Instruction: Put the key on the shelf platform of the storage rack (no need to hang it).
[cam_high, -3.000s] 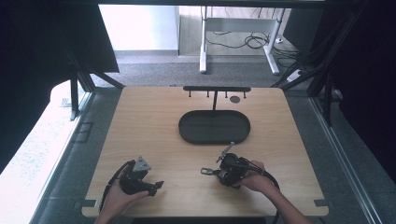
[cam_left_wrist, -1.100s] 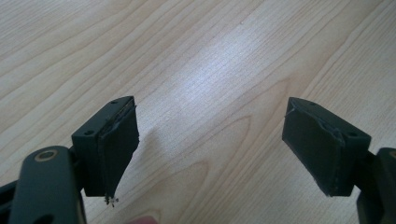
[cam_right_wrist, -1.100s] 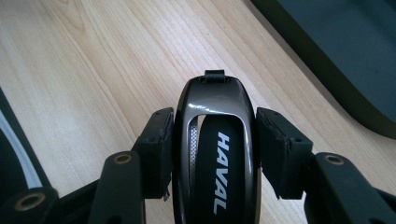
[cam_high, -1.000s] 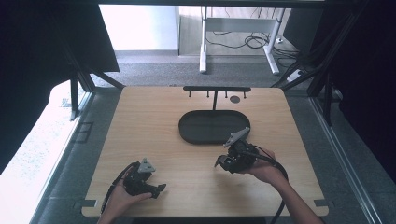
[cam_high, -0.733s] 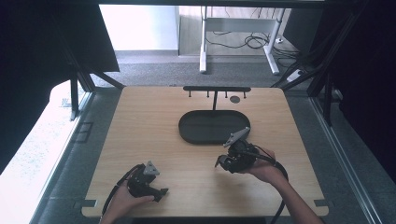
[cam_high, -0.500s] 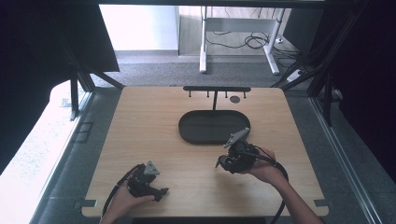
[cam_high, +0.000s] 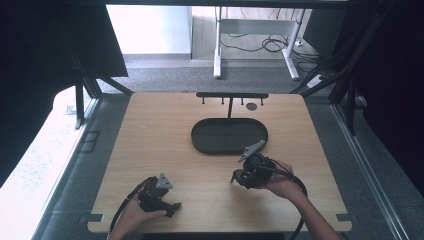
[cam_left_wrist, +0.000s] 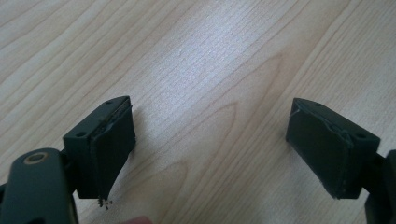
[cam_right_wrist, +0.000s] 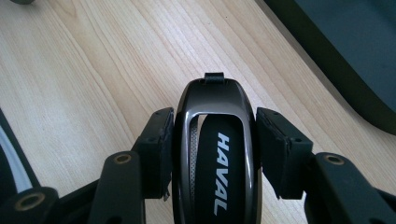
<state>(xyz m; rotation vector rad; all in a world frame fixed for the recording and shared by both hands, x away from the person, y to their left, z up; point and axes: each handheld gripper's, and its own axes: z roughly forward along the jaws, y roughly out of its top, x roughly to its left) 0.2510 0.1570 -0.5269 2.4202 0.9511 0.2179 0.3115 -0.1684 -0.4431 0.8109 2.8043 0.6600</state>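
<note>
On the left, I am drawing my left hand-held gripper (cam_high: 159, 196) back toward the near edge of the counter (cam_high: 150, 135); over the last few seconds it has slid a little closer to me, and its jaws are standing wide apart with only bare wood between them. I read that as the left side stepping out of the work.

Moving right, my right hand-held gripper (cam_high: 248, 175) is sitting closer to the dark oval tray (cam_high: 200, 145) than it was three seconds ago, and has been keeping still for the last second. It is clenching the black car key fob (cam_right_wrist: 215, 154), pads pressing both of its sides, just above the wood beside the tray's rim. I judge the fob is about to go in.

The tray is lying empty. Behind it, a small key rack (cam_high: 231, 95) is standing with bare hooks.
</note>
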